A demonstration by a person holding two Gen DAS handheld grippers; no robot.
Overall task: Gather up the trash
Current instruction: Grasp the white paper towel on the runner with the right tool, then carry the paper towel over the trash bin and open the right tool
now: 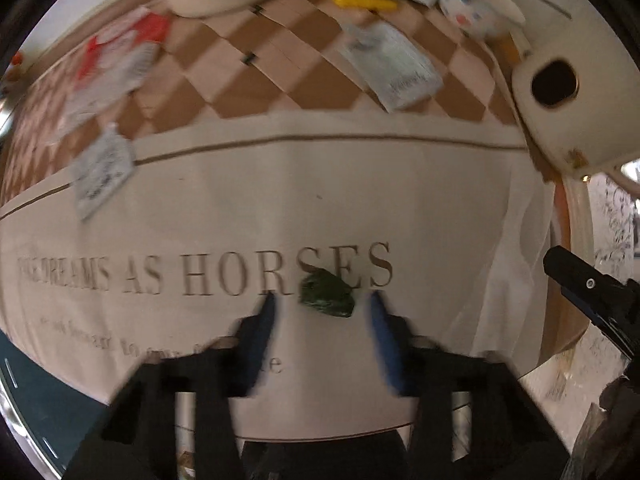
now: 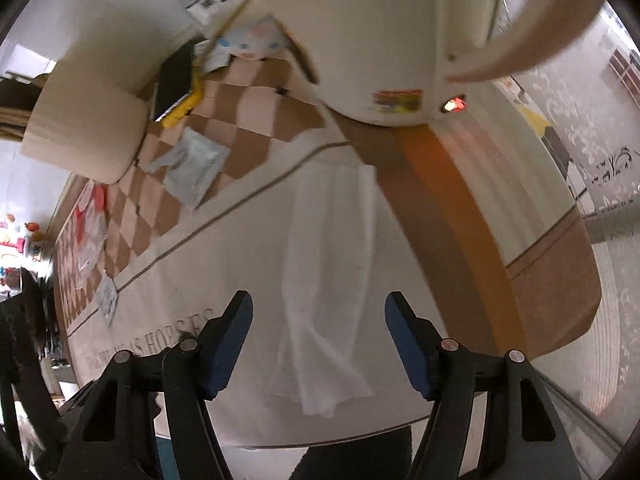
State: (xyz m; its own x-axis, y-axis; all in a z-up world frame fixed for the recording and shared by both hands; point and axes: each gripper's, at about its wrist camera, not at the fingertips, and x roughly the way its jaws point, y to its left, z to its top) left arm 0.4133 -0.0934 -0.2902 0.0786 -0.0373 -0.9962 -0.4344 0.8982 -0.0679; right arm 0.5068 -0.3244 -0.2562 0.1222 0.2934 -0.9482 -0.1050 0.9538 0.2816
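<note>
A small crumpled dark green wrapper (image 1: 328, 295) lies on the cream tablecloth (image 1: 240, 208), over the printed word HORSES. My left gripper (image 1: 322, 299) points down at it, its blue pads (image 1: 264, 320) on either side with a gap to the wrapper on both sides, so it stands open. In the right wrist view a thin white tissue sheet (image 2: 324, 280) lies flat on the cloth. My right gripper (image 2: 318, 299) hovers over it, open, one pad on each side. The right gripper's black finger (image 1: 592, 292) also shows at the left wrist view's right edge.
Several flat packets lie on the checkered part: a white one (image 1: 394, 64), a red and white one (image 1: 116, 60), a small grey one (image 1: 102, 172). A beige cylinder (image 2: 84, 124), a white appliance (image 2: 376, 40) and a yellow and black item (image 2: 180, 88) stand further back. The table edge (image 2: 560, 312) curves right.
</note>
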